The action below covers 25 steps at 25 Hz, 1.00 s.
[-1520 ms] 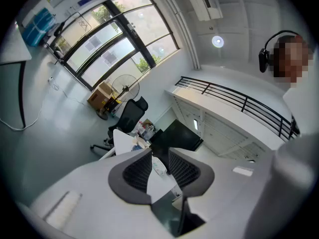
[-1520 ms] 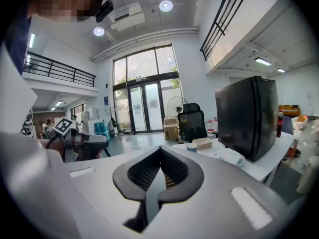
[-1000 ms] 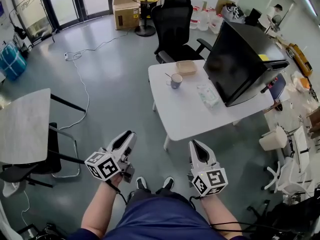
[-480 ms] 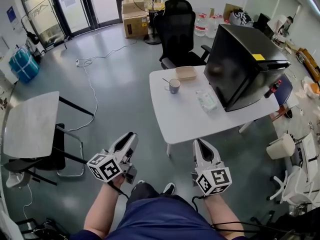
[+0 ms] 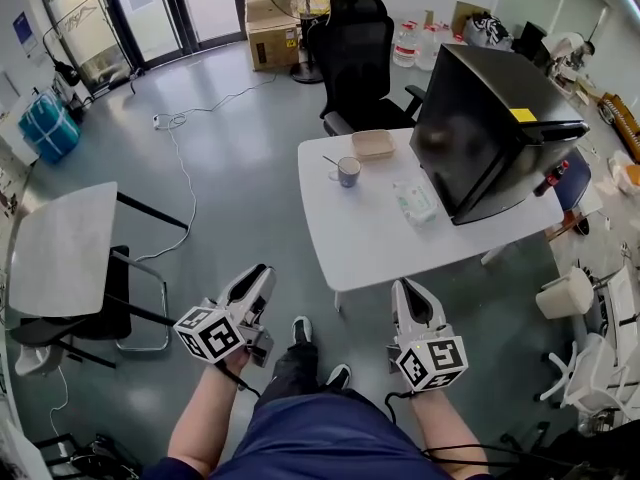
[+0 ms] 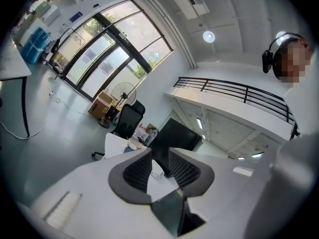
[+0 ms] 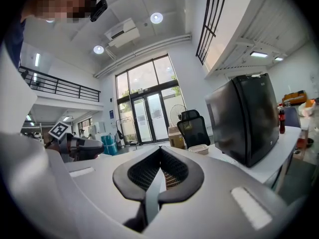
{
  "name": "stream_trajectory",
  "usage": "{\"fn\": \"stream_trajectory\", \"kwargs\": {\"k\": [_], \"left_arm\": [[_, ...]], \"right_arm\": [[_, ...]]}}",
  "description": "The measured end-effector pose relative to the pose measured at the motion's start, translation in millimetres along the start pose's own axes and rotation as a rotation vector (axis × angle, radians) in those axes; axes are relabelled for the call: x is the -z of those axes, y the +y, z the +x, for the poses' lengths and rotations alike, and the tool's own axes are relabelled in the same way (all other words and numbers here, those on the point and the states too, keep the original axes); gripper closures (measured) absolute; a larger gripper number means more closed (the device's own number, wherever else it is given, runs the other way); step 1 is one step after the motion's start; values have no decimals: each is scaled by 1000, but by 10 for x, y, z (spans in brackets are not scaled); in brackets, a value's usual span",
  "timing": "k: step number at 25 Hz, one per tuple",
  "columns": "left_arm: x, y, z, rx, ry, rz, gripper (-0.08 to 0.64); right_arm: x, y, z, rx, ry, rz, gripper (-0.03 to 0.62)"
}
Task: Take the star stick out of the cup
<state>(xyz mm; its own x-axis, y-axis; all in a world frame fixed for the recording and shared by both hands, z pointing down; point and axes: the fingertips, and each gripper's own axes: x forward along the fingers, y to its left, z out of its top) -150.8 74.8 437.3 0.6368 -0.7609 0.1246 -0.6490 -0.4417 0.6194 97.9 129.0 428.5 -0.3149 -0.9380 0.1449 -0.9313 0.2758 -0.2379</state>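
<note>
Far white table [image 5: 372, 236] bears the cup [image 5: 348, 173]; its stick [image 5: 331, 159] shows no discernible star. Jaws of the left gripper [image 5: 262, 271] stand apart, those of the right gripper [image 5: 404, 287] together.

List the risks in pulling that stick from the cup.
The stick is thin and leans in the cup; a sideways pull could tip it. The shallow tray stands close beside and might get knocked. The right gripper has its jaws together, so it must open first.
</note>
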Motion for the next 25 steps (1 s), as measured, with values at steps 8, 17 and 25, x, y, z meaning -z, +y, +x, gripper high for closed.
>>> {"fn": "stream_trajectory", "kwargs": {"k": [8,17,25], "left_arm": [[-164,250,630,56,42,6,456],[-445,607,1431,123,109,-5,456],[-492,926,1910,153,190,-21,456]], "right_arm": [[-80,-313,396,85,14,1,585],[-172,-545,1047,166,25,13,586],[-196,-613,1489,221,48,11,586]]}}
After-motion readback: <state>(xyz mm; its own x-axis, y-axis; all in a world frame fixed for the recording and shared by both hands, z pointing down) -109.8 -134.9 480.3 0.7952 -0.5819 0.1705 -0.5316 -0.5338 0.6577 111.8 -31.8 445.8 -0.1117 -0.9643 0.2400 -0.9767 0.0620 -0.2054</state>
